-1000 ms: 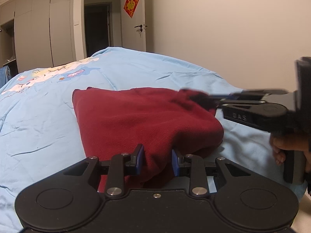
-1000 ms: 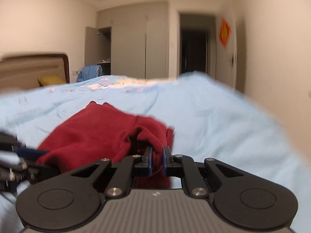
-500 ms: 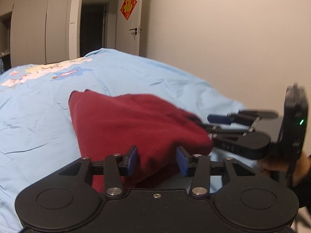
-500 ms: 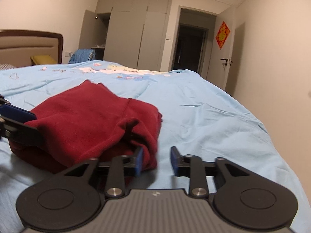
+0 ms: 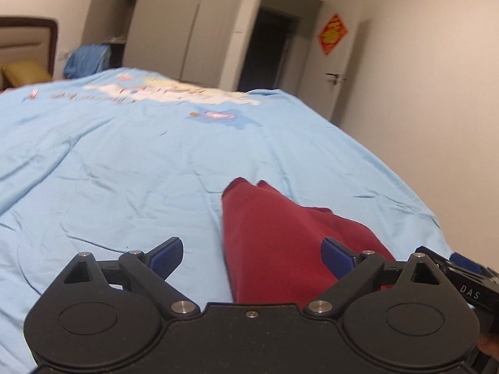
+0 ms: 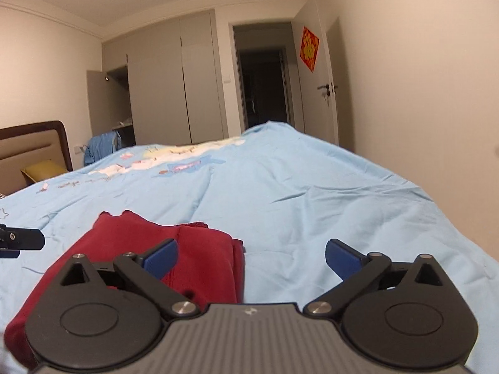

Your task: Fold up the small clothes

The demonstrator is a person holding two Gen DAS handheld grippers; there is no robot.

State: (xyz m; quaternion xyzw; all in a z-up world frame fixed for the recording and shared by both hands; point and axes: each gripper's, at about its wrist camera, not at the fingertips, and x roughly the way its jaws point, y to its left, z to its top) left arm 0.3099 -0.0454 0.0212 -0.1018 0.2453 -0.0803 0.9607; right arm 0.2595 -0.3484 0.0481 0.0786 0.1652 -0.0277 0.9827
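Apparently the red garment [image 5: 280, 233] lies folded on the bed [image 5: 124, 171]. Both the left gripper [image 5: 252, 255] and the right gripper [image 6: 251, 254] are spread wide, holding nothing. Little seems left beyond tidying.

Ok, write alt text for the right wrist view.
The right hand-held gripper is open above a light blue bedspread, its blue-tipped fingers spread wide and holding nothing. A folded dark red garment lies on the bedspread, low and left. Behind are grey wardrobes, a dark doorway and a red door decoration.
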